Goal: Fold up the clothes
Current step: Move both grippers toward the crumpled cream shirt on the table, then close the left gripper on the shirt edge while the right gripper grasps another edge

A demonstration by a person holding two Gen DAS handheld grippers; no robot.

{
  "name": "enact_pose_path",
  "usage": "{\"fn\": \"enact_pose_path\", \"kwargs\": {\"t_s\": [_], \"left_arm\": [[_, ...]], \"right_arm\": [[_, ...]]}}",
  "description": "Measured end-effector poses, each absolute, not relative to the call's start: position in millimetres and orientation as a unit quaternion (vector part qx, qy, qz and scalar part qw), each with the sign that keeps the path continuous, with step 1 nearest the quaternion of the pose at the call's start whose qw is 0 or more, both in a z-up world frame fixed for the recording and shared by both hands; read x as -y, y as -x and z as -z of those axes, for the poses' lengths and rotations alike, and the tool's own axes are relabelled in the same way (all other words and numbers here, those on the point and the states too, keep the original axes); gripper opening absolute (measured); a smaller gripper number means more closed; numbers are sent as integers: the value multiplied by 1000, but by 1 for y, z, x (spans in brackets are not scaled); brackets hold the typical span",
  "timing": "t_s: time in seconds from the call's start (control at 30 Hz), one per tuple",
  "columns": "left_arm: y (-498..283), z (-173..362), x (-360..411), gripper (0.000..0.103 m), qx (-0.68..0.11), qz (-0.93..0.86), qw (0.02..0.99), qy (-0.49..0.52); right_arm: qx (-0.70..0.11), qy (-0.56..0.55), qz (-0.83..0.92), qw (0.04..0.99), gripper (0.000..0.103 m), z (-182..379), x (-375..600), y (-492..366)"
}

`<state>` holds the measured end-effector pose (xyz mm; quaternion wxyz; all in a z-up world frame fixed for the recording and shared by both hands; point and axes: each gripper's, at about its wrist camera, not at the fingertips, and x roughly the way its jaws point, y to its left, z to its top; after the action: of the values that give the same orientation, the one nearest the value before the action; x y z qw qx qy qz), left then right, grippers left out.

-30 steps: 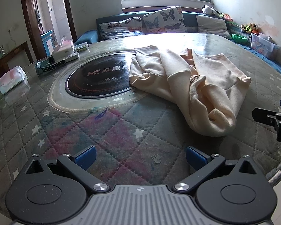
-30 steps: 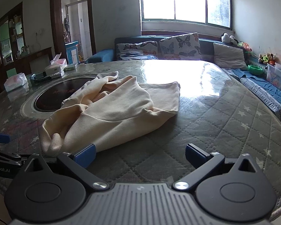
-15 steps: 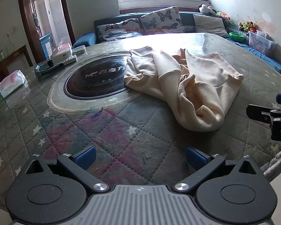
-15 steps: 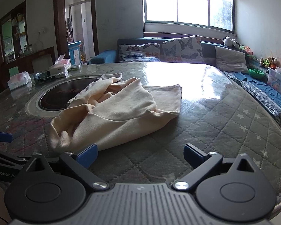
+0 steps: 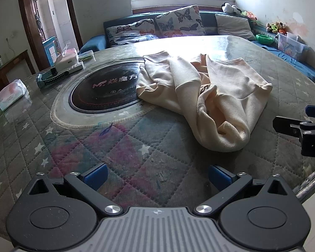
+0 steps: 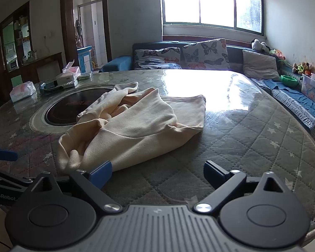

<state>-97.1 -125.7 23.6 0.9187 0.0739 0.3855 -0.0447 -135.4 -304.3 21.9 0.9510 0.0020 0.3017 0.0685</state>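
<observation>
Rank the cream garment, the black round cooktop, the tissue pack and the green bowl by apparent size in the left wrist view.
1. cream garment
2. black round cooktop, partly covered by the garment
3. tissue pack
4. green bowl; it sits farthest away, so its real size is unsure.

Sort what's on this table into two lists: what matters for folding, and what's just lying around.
For the job:
- cream garment, crumpled in a heap
- left gripper, jaws open, empty
- right gripper, jaws open, empty
- quilted table cover, the folding surface

Lying about:
- round black hotplate, partly under the garment
- tissue pack
- white tissue box
- blue strap device
</observation>
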Motion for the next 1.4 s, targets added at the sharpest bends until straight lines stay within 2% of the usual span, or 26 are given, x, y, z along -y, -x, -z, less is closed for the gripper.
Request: {"fn": "enact_pose_path", "kwargs": {"t_s": [0.3, 0.67, 0.8, 1.13, 1.4], "left_arm": [[81, -31, 118, 103, -385, 42, 920, -66], [40, -59, 111, 103, -363, 56, 929, -49], [15, -70, 115, 102, -354, 72, 932, -36], [-59, -74, 127, 74, -371, 100, 923, -22], [-118, -70, 142, 72, -390, 119, 913, -4]], "right_arm": [[-310, -9, -70, 948, 90, -26, 307, 121], [-317, -14, -91, 944, 79, -42, 306, 77], [-321, -19, -96, 942, 72, -50, 311, 48], [-342, -36, -113, 932, 52, -51, 315, -46], [-369, -40, -126, 920, 40, -33, 306, -96]]}}
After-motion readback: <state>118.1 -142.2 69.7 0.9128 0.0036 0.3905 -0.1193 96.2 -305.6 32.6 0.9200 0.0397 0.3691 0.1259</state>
